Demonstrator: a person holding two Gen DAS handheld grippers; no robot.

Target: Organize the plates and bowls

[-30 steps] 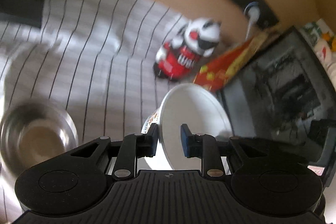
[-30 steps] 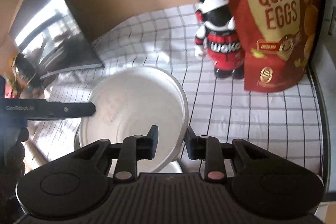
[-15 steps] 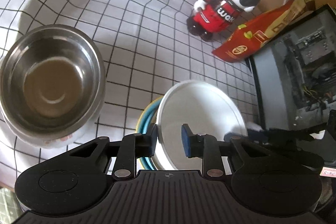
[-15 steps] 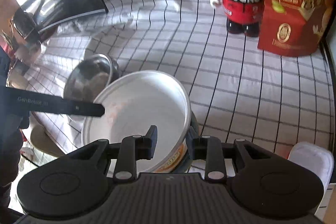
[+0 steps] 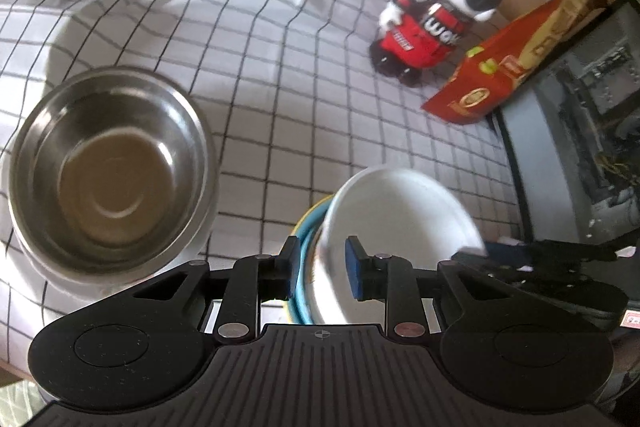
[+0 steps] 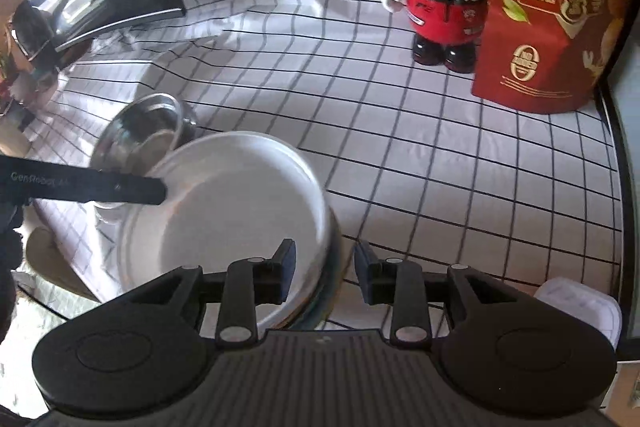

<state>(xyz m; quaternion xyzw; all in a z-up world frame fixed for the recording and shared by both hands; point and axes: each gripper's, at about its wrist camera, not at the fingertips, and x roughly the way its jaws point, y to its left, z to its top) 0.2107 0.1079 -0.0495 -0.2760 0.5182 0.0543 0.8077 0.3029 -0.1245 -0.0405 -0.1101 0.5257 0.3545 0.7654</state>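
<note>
We see the round white bowl (image 5: pixel 400 223) sitting tilted in a blue-rimmed dish (image 5: pixel 306 267) on the checked cloth, its rim between both sets of jaws: our left gripper (image 5: pixel 322 267) is opening around the near-left edge, our right gripper (image 6: pixel 325 273) stands slightly parted, pads seemingly clear; the shiny steel bowl (image 5: pixel 108 167) lies leftward

Both tongs (image 5: pixel 322 265) (image 6: pixel 325 275) are matte black plastic with ribbed bases, silver pivot screws and blue-faced pads (image 5: pixel 354 267).
</note>
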